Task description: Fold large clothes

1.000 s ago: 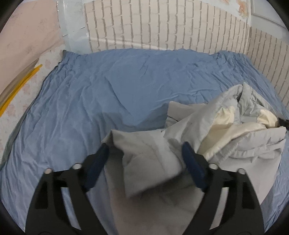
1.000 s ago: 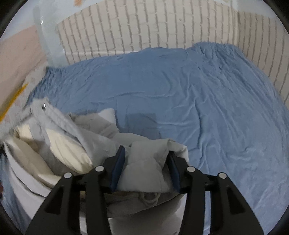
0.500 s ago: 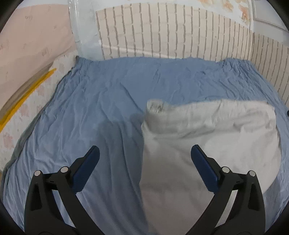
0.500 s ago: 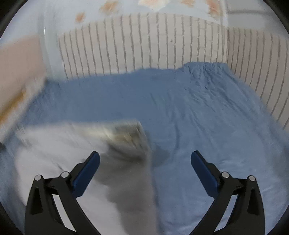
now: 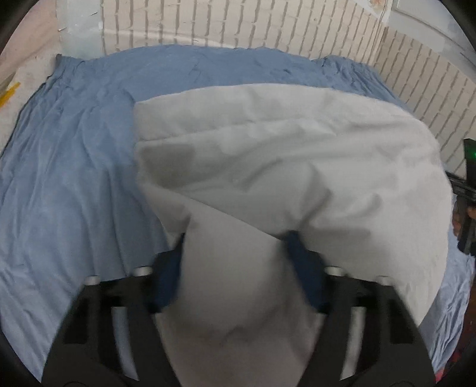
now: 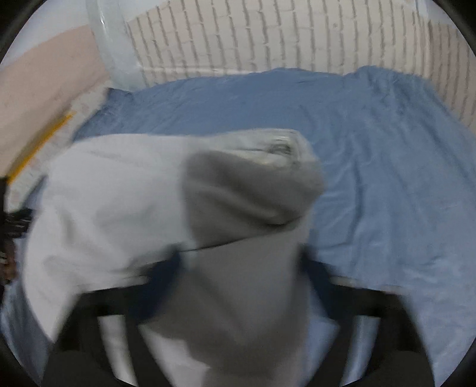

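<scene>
STEP: regrasp for fold | left tool and right tool closing on grey garment bunched between jaws, draped ahead over blue bed | NEXT: likely lift, spread flat

Bed with wrinkled blue sheet, pale grey garment on it

One pale grey garment fills the middle of each view; one blue sheet lies beneath it; two grippers appear, the left gripper at lower centre of its own view, the right gripper likewise; each shows two blue-padded fingers; one brick-patterned wall crosses the top; one yellow strip sits at the left.
</scene>
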`<move>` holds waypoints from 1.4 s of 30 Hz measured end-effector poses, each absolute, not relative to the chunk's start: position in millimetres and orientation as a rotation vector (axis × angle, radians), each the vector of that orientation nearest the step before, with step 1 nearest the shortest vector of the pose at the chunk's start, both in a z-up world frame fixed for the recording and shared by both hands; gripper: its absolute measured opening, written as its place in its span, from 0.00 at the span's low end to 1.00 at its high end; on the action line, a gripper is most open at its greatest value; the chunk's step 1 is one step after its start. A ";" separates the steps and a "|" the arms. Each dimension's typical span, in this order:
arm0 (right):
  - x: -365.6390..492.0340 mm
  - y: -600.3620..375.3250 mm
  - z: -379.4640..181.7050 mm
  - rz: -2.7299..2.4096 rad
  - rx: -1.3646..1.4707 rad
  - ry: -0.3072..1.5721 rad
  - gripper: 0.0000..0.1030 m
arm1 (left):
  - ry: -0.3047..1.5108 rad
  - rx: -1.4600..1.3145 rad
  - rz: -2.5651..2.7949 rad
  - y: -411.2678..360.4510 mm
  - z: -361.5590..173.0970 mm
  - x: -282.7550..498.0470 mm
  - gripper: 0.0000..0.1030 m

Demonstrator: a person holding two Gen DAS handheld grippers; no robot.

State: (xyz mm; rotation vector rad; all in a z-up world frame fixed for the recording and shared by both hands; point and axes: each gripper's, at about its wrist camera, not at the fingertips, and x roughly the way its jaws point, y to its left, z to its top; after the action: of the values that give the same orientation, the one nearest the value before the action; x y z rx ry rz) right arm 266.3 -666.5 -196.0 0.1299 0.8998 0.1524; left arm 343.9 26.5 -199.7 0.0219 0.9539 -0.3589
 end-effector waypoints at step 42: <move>146.1 -683.2 -216.6 0.074 0.213 0.884 0.87 | 0.934 -0.040 -0.378 89.3 -206.2 203.6 0.60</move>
State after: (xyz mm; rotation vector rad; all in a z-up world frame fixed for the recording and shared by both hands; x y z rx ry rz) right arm 146.1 -683.2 -216.6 0.2133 0.8838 0.0744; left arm 203.6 89.3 -206.2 -0.0401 0.9343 -0.3779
